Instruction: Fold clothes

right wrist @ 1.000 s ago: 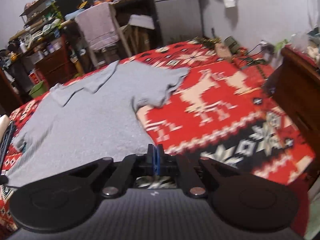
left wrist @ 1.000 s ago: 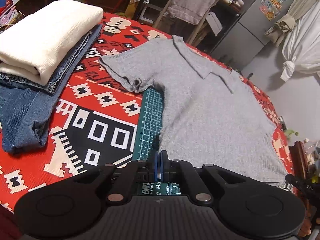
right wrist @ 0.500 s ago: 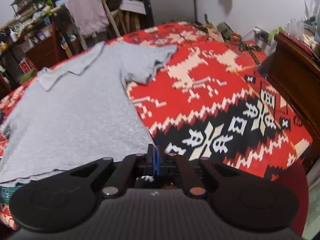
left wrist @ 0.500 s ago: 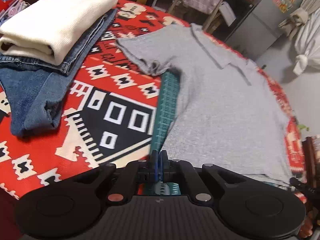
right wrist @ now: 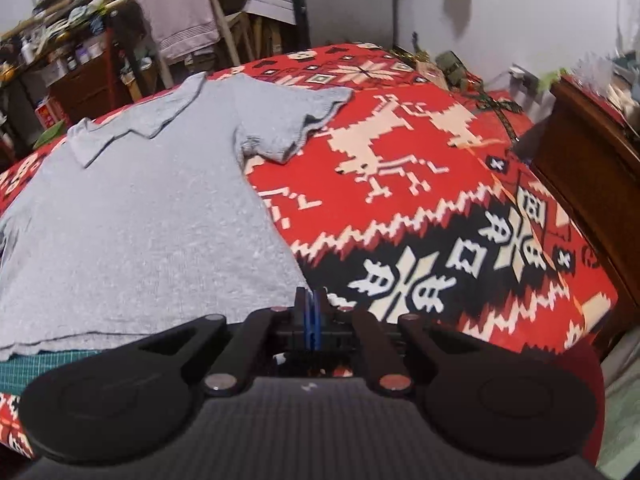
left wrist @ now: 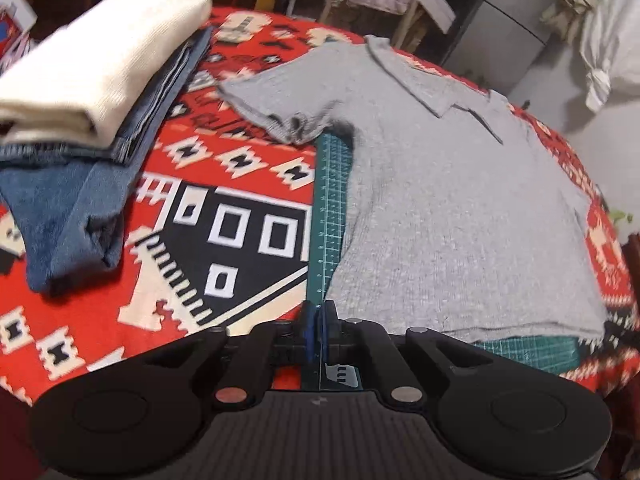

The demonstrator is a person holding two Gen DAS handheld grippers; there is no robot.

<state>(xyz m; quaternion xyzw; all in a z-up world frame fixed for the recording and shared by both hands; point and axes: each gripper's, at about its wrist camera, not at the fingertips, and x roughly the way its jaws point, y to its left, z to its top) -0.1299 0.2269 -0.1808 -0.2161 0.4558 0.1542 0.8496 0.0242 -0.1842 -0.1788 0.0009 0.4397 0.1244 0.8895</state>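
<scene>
A grey short-sleeved polo shirt (left wrist: 452, 208) lies flat, collar away from me, on a green cutting mat (left wrist: 332, 200) over a red patterned blanket (left wrist: 224, 240). My left gripper (left wrist: 315, 320) is shut with nothing in it, hovering near the shirt's lower left hem corner. In the right wrist view the same grey shirt (right wrist: 132, 220) fills the left half. My right gripper (right wrist: 311, 308) is shut and empty, beside the shirt's lower right hem corner.
A folded cream garment (left wrist: 92, 64) sits on folded blue jeans (left wrist: 72, 196) at the left. A wooden cabinet (right wrist: 592, 168) stands right of the bed. A chair with a draped towel (right wrist: 180, 20), shelves and a fridge (left wrist: 504, 32) lie beyond.
Both grippers have pulled back toward the near edge of the bed, so the shirt's hem and the mat under it now show. The shirt has not moved.
</scene>
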